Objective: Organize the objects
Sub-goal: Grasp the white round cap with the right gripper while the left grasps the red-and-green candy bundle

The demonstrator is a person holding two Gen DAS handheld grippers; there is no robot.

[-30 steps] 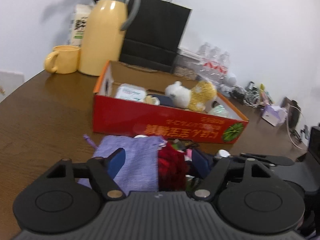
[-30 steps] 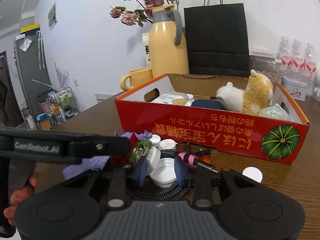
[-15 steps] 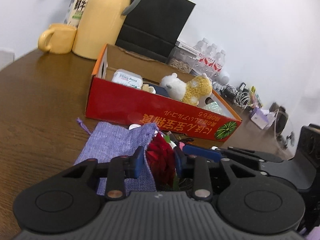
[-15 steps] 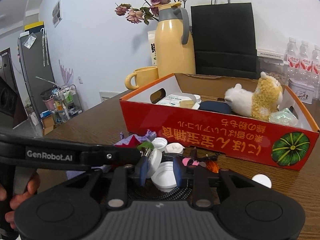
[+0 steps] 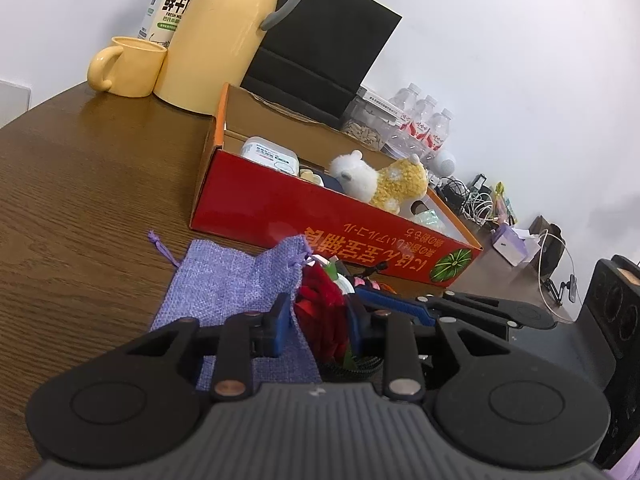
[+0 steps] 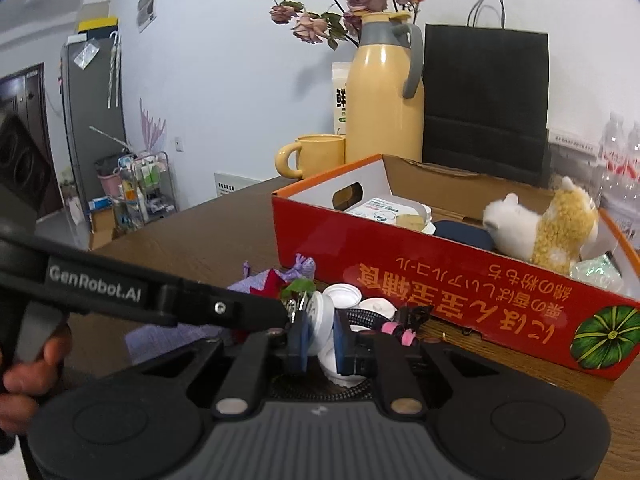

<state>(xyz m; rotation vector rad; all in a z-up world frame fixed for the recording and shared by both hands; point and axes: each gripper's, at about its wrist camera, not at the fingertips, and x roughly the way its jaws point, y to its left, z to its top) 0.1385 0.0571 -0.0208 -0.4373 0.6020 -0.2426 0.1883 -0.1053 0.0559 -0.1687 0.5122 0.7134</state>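
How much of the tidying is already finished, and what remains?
Done: plush toy and white pack lie in the red box. In hand: left gripper has closed on the red flower; right gripper on a white cap. Left: purple pouch, other caps, cable.

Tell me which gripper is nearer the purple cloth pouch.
Left. The left gripper is at the purple cloth pouch, one finger over it, jaws closed on the red flower. The right gripper grips a white lid beyond that.

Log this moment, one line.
left gripper: shut on red flower | right gripper: jaws closing on white cap | red box: untouched
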